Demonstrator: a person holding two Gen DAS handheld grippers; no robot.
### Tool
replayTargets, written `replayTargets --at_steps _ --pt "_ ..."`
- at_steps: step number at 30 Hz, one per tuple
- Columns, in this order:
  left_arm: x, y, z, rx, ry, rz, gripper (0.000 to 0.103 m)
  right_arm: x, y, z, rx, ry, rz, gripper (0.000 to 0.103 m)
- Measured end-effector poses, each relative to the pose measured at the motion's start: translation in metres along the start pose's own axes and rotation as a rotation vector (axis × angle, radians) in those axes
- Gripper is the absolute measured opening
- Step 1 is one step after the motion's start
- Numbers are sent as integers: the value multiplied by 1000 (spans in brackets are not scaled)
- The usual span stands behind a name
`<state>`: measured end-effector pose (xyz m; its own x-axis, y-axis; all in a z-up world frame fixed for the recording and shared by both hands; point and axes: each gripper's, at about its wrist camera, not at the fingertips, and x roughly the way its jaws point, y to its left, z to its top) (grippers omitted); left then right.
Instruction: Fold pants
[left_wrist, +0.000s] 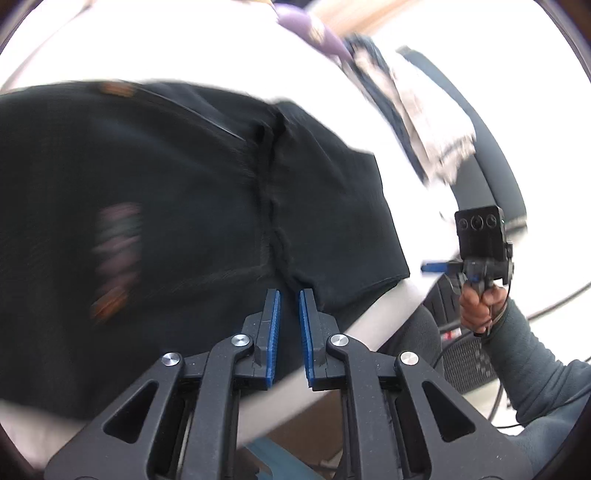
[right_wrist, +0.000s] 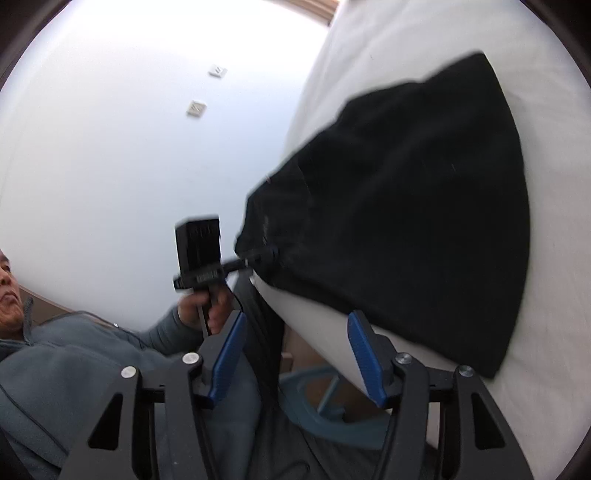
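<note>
The black pants (right_wrist: 406, 206) lie on the white bed (right_wrist: 546, 332), long axis running from lower left to upper right of the right wrist view. The left gripper (right_wrist: 264, 254) is closed, seemingly pinching their lower-left edge; the right gripper (right_wrist: 295, 354) gapes wide, empty.

Black pants (left_wrist: 177, 206), dark knit fabric, lying spread on a white padded surface (left_wrist: 280, 55), motion-blurred in the left wrist view. A puckered centre seam runs from the far part of the cloth straight toward the left gripper (left_wrist: 289, 295), ending just ahead of its fingertips. Faded pinkish and orange markings sit left of that seam. From the right gripper (right_wrist: 295, 325), the same garment (right_wrist: 406, 206) lies ahead and to the right, a broad rounded dark shape reaching the near edge of the surface, one end bunched at the left gripper's tips.
</note>
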<state>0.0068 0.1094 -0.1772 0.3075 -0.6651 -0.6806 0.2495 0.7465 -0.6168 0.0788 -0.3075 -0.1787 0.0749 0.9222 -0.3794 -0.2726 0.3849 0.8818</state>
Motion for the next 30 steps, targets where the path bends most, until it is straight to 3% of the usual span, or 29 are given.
replayTargets --at_steps 2,4,6,7,8,10,11,13,15,20,25,27,30 --pt "-37 8 -16 -31 -91 37 10 10 0 22 22 -92 41 75" --pt "-75 19 -28 -89 -186 37 10 31 -9 35 63 -119 43 77" --pt "-108 38 -36 -160 -288 58 10 51 -29 39 137 -108 -38 86" --pt "-120 53 -43 -223 -335 74 11 60 -42 40 186 -82 -111 82" --pt "-128 66 -49 -287 -356 81 12 67 -48 40 206 -75 -177 72" --pt "-132 94 -61 -422 -339 100 28 65 -39 42 207 -94 -180 76" --pt "-132 104 -67 -471 -334 108 31 67 -31 44 213 -96 -140 76" --pt "-133 114 -74 -536 -367 81 55 75 -2 52 147 -97 -47 78" --pt "-132 115 -77 -564 -414 61 63 94 26 65 67 -63 17 86" --pt "-116 118 -76 -571 -375 48 66 156 51 92 -10 71 62 86" --pt "-106 133 -81 -633 -375 39 66 197 13 104 79 144 -11 85" --pt "-98 140 -77 -651 -380 28 70 202 -7 103 129 142 -33 65" --pt "-87 143 -70 -637 -384 41 76 195 -13 101 157 112 -16 64"
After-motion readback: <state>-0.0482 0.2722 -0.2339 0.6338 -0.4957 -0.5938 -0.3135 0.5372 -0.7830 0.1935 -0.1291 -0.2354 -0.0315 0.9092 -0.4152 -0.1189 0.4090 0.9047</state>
